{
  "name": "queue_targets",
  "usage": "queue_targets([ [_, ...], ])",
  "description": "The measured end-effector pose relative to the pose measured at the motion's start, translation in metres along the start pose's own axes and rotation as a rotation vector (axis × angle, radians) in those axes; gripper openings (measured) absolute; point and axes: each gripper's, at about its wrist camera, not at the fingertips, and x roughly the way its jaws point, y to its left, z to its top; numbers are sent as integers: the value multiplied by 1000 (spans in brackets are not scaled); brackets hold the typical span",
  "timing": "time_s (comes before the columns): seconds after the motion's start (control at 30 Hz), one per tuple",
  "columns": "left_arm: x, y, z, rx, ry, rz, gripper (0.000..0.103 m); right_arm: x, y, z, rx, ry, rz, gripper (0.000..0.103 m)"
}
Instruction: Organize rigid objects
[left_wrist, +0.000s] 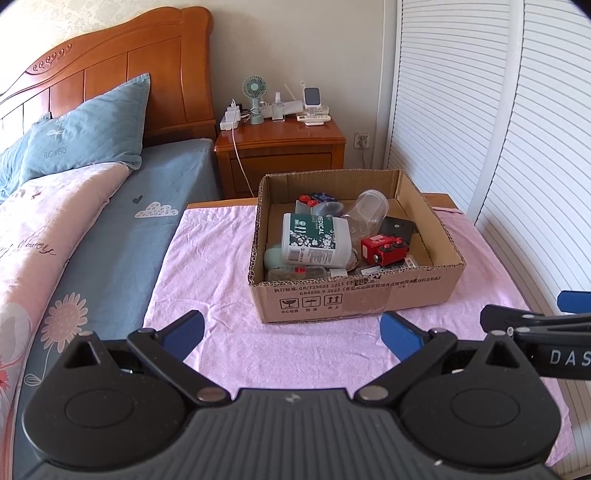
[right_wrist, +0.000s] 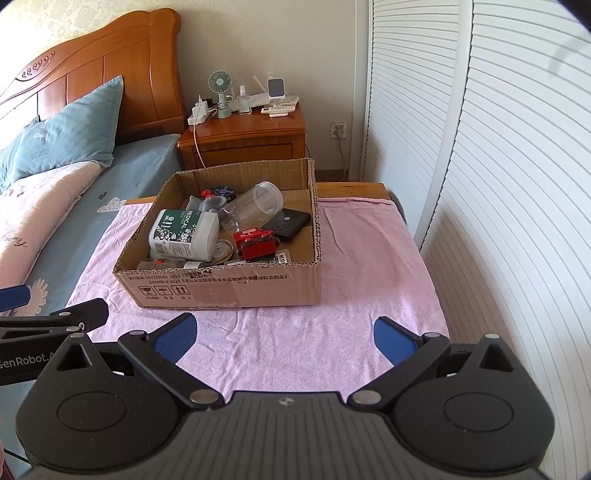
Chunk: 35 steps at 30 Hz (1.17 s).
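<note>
Left wrist view: the left gripper (left_wrist: 291, 334) hovers with its blue-padded fingers spread wide and empty over a pink cloth (left_wrist: 221, 288) on a low table beside a bed (left_wrist: 110, 221). Just ahead sits an open cardboard box (left_wrist: 354, 295) holding the rigid objects: a white "MEDICAL" bottle (left_wrist: 316, 240) lying on its side, a red toy car (left_wrist: 384, 251), a clear plastic jar (left_wrist: 369, 208) tipped over and a black flat device (left_wrist: 397, 227). Nothing stands between the fingers and the box's near wall. Behind it are a wooden nightstand (left_wrist: 280, 147) crowded with a small green fan (left_wrist: 254, 96) and chargers, and white louvred doors (left_wrist: 498, 129) to the right. At the right edge the right gripper (left_wrist: 535, 321) shows side-on.

Right wrist view: the right gripper (right_wrist: 284, 334) is likewise spread wide, holding nothing, with the box (right_wrist: 229, 291) off to the left. This angle reveals more bare cloth (right_wrist: 369, 258) right of the box, a wall socket (right_wrist: 338, 129), and a round tin lid (right_wrist: 224, 249) beside the bottle (right_wrist: 183, 234).
</note>
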Motion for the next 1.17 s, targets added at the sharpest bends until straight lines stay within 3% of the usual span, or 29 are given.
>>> queue_targets([
  [1.17, -3, -2, 1, -6, 3, -11, 101, -1, -2, -2, 4, -5, -12, 103],
])
